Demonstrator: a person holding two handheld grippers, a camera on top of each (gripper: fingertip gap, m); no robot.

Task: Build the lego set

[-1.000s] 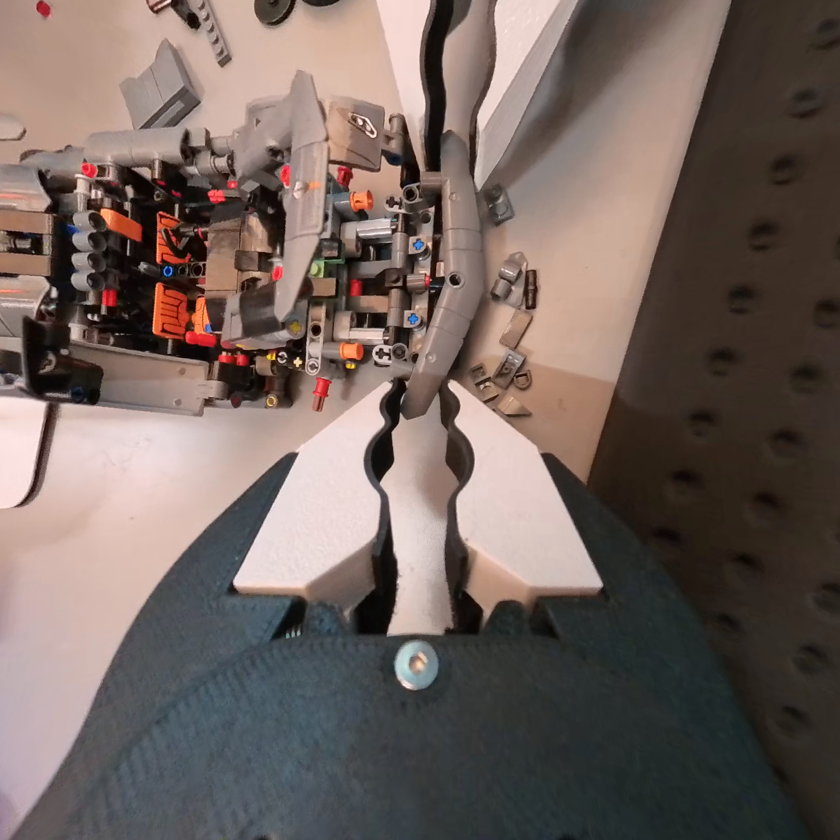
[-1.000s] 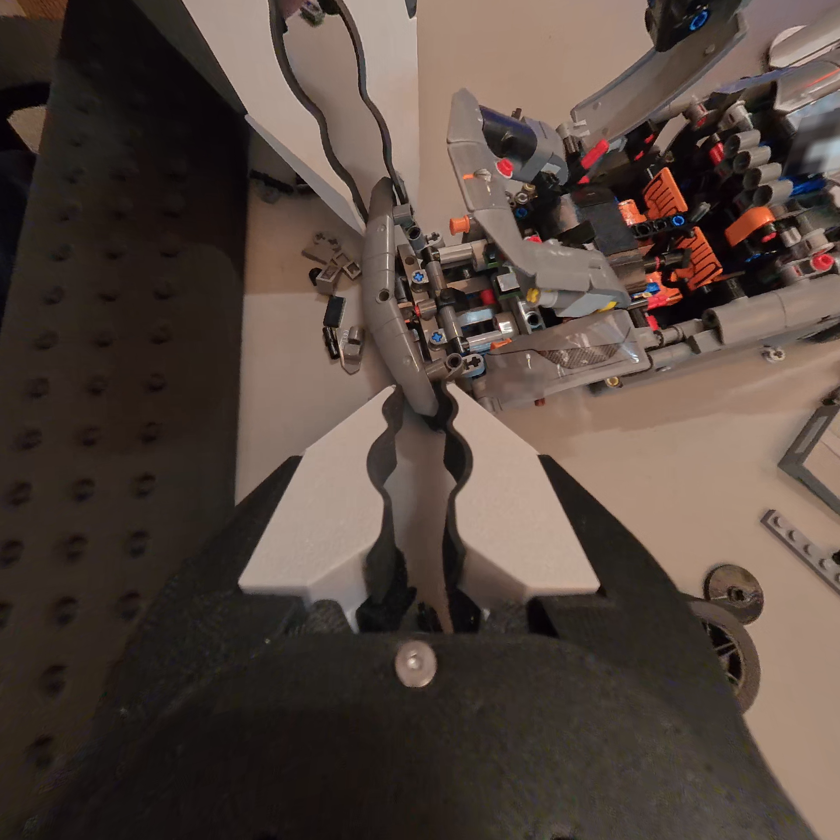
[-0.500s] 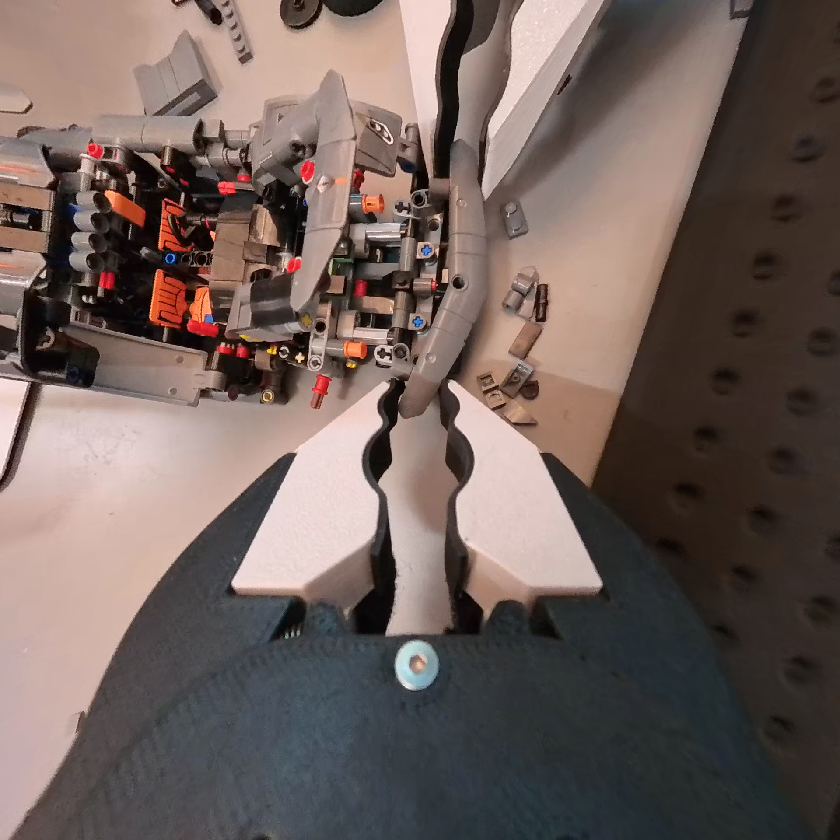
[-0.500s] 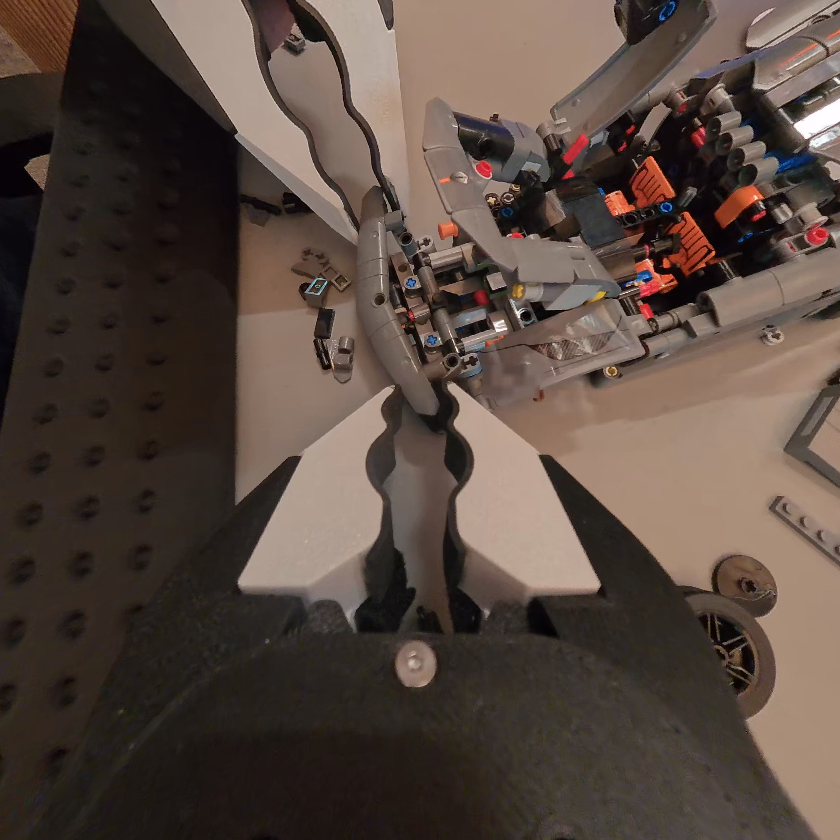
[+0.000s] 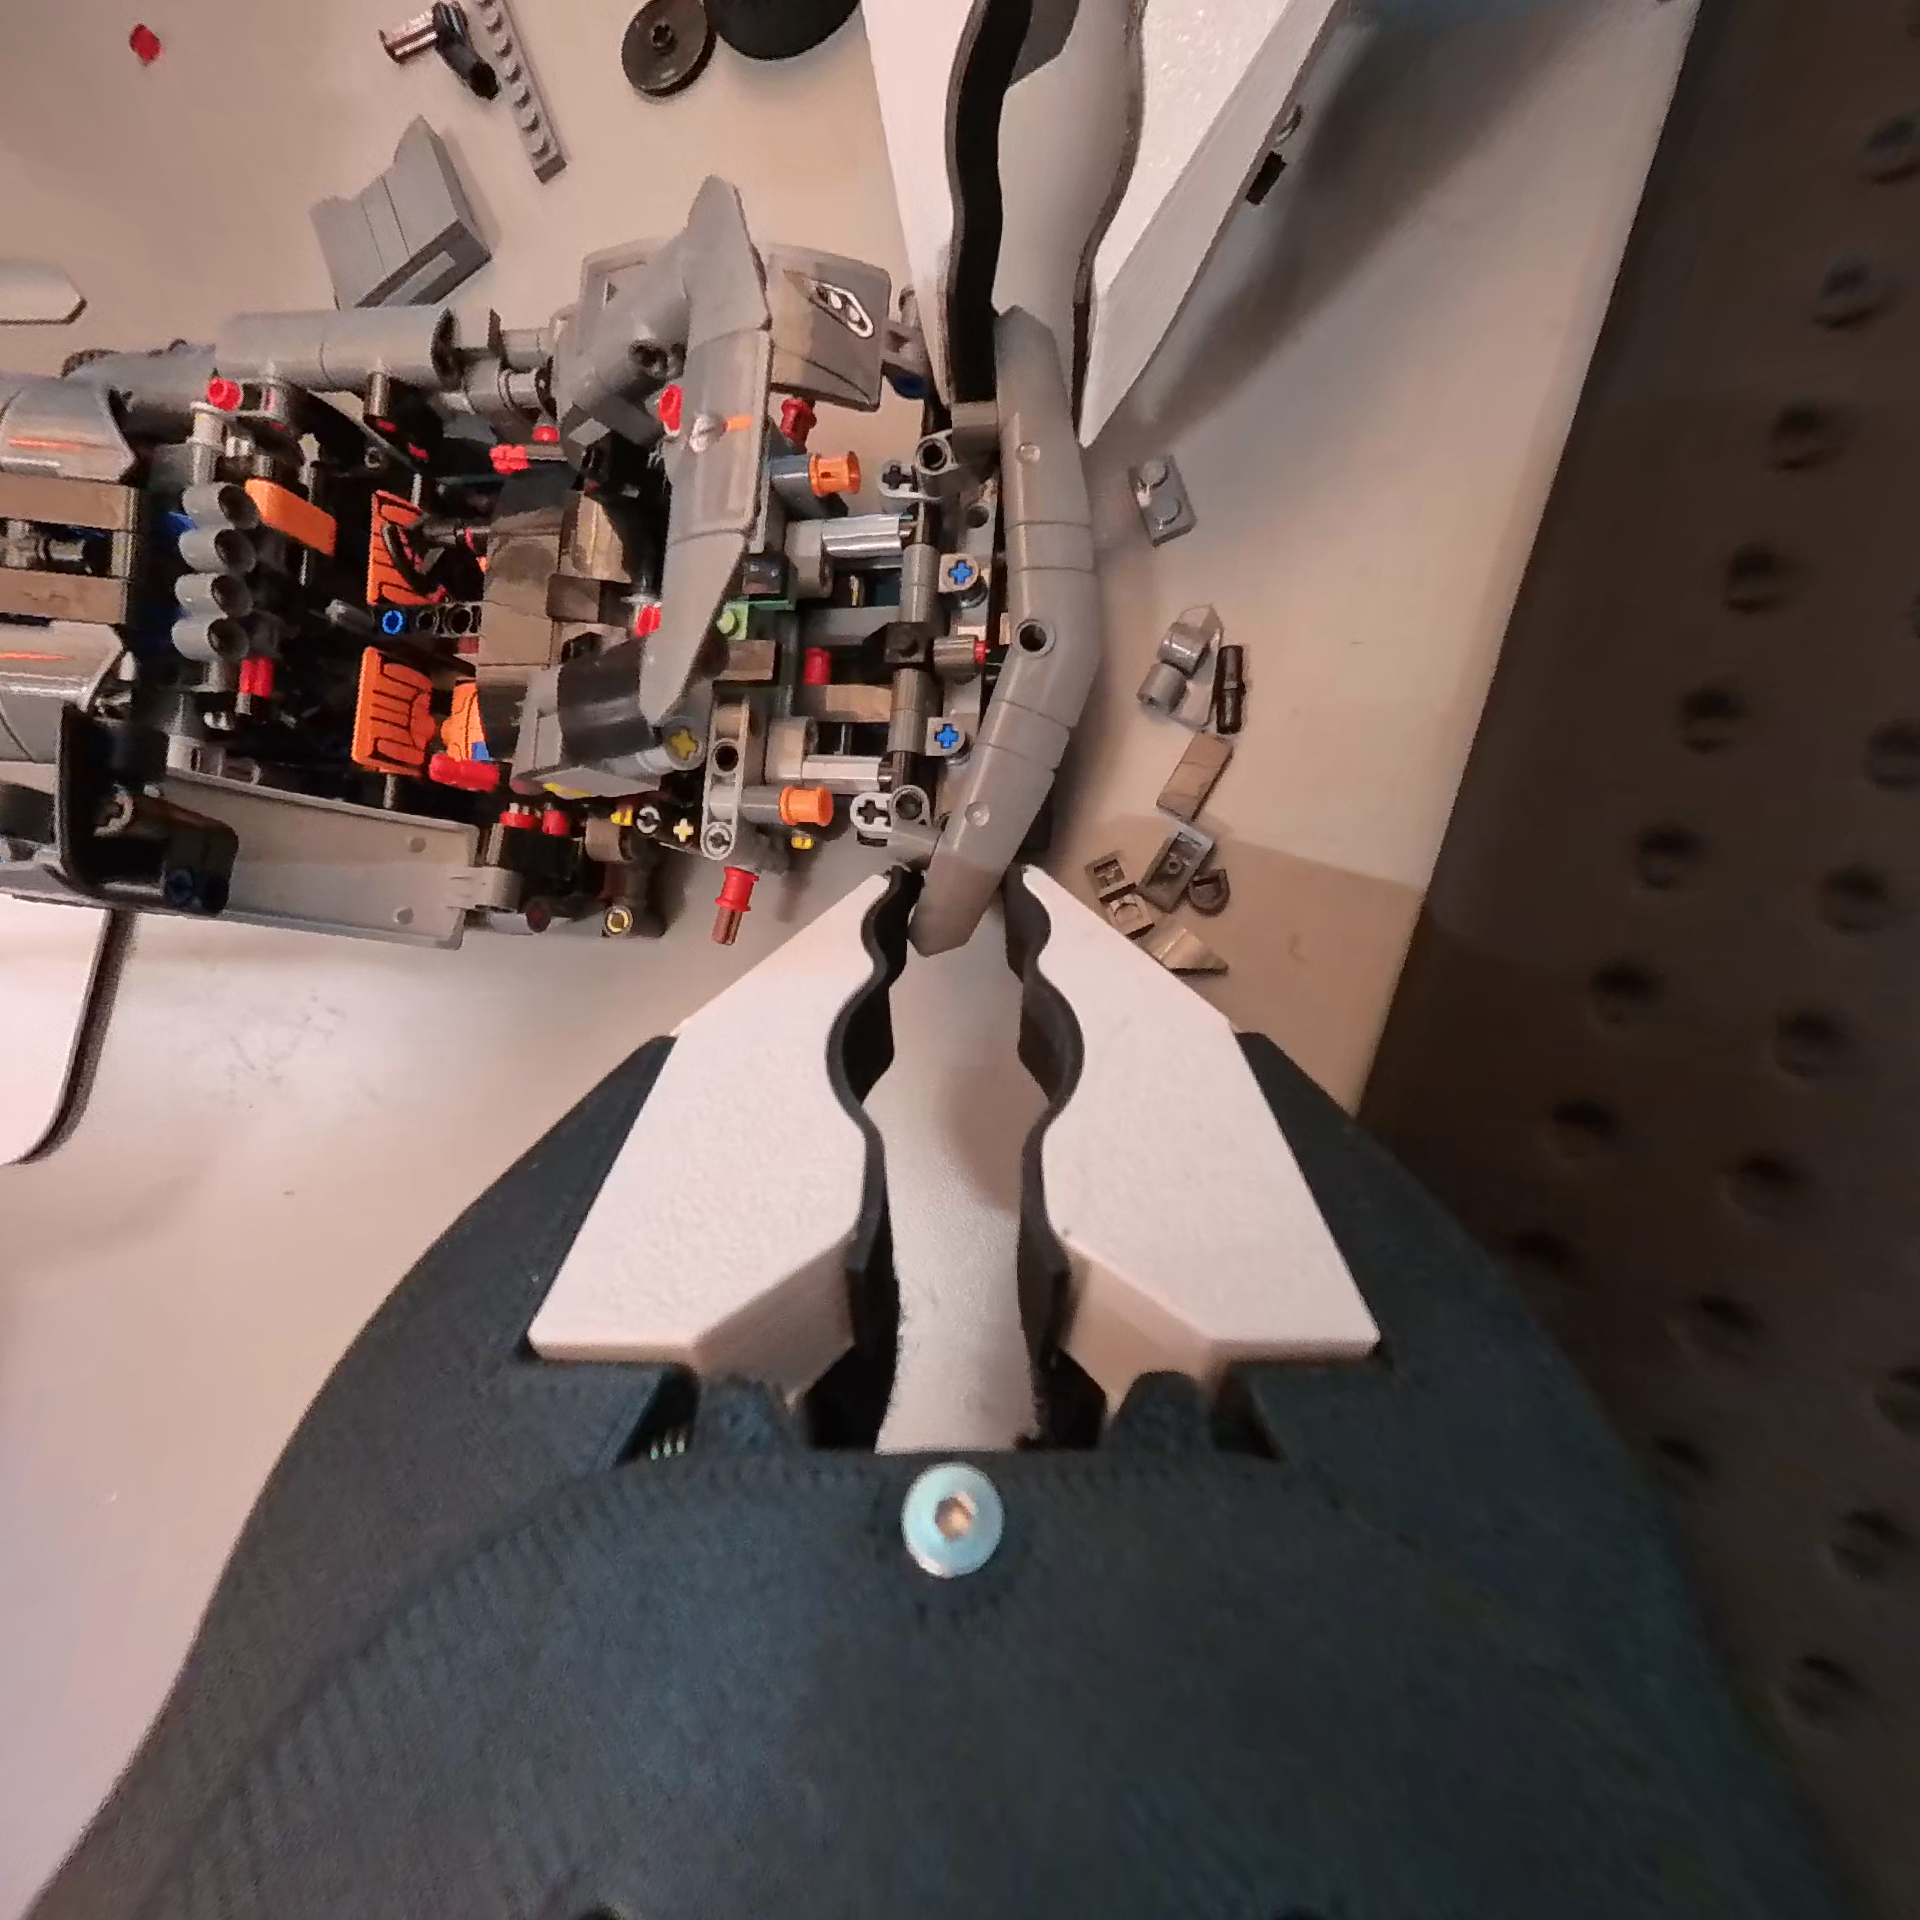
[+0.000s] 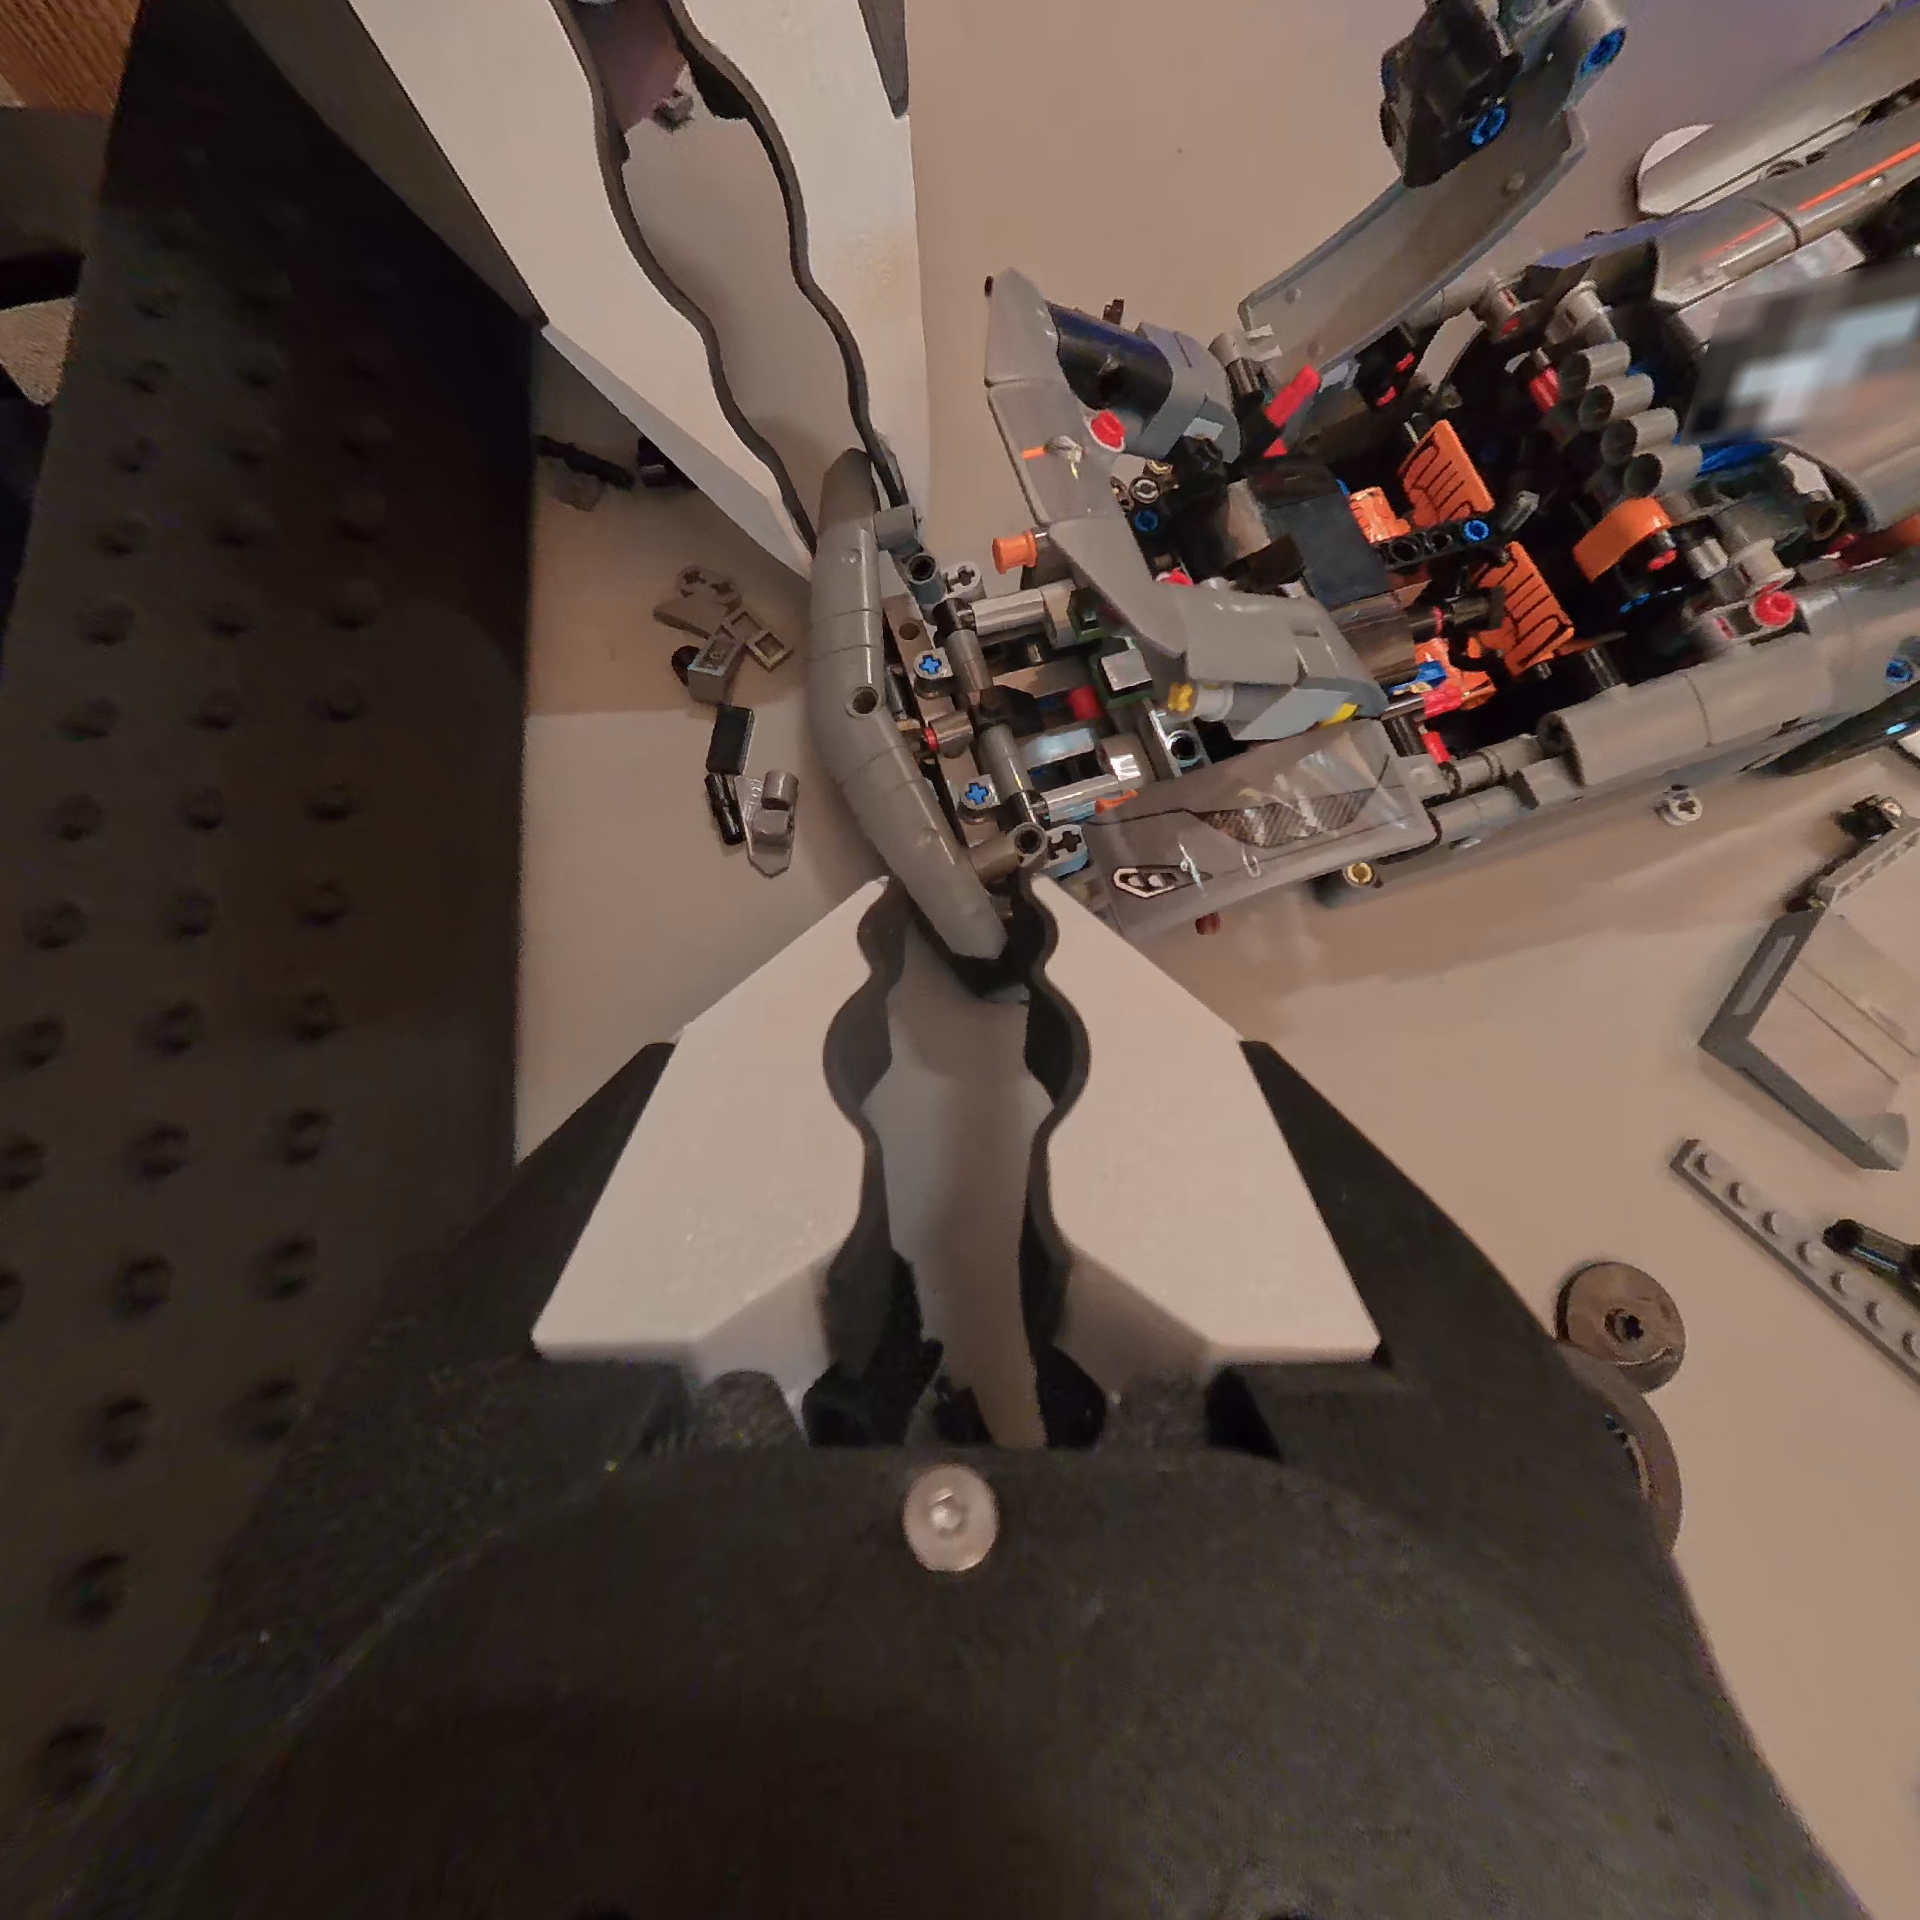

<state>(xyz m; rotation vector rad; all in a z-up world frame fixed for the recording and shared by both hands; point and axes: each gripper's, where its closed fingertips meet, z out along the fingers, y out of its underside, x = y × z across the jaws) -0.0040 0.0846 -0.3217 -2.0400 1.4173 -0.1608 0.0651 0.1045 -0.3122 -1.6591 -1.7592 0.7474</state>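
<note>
Pinching opposite ends of the curved grey bar (image 5: 1039, 644), you kept the left gripper (image 5: 961, 904) and right gripper (image 6: 961, 935) fingers narrow on it. That bar sat on the model car (image 5: 499, 623) at frame centre, loose pieces (image 5: 1174, 862) scattered right on the bench (image 5: 312, 1195).

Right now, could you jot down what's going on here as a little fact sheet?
Model: half-built Lego car, grey shell, orange and red parts inside
Held piece: curved grey bumper at the car's end
Left tongs: shut on one bumper tip
Right tongs: shut on the other tip
Loose parts: small grey pieces beside the bumper
</note>
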